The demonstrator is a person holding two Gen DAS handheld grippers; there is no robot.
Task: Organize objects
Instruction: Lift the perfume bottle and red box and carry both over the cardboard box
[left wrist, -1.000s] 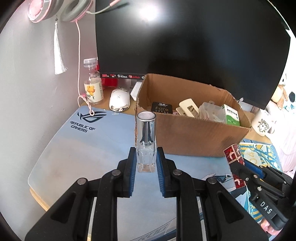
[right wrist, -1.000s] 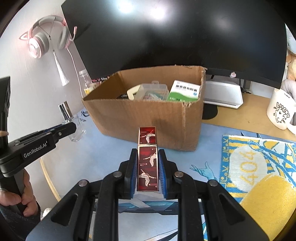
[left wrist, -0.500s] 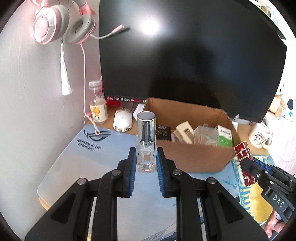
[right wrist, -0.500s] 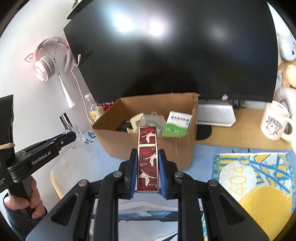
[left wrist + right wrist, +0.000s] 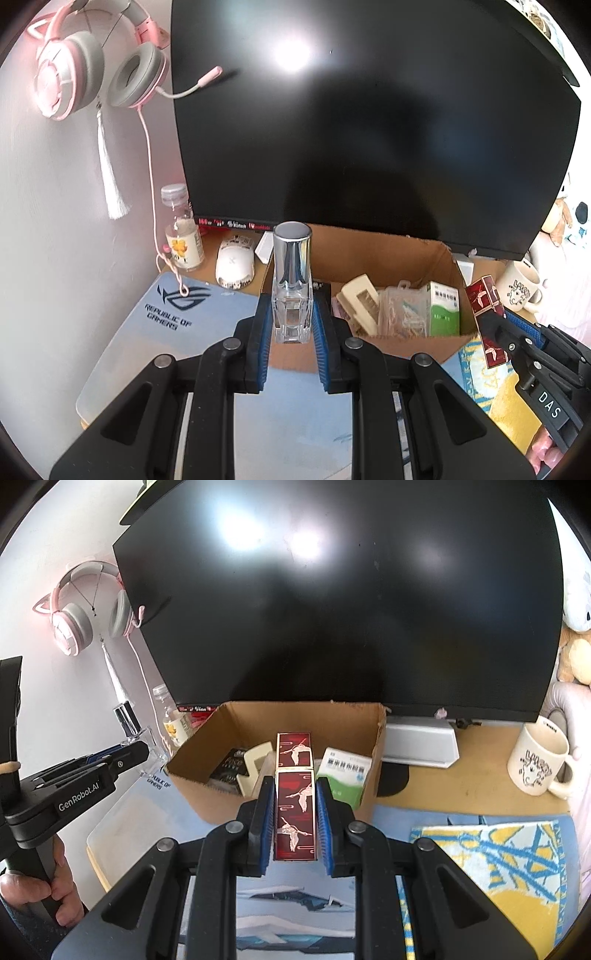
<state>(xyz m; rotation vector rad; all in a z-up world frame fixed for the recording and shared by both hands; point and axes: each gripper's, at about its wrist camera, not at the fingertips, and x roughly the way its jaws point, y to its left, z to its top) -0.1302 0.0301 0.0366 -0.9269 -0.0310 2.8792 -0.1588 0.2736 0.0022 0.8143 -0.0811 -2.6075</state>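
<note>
Left wrist view showed your left gripper (image 5: 291,328) clamped on the bottle (image 5: 291,288), right gripper (image 5: 295,819) on the red case (image 5: 295,805); next, lower both into the box (image 5: 207,805) at frame centre.

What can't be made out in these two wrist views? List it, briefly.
- Cardboard box floor: both views, covered by its contents and near wall.
- Green-and-white carton text: too small to read.
- Glass perfume bottle base edges: left wrist view, behind the left gripper pads.
- Red crane-print box sides: right wrist view, hidden by the right gripper.
</note>
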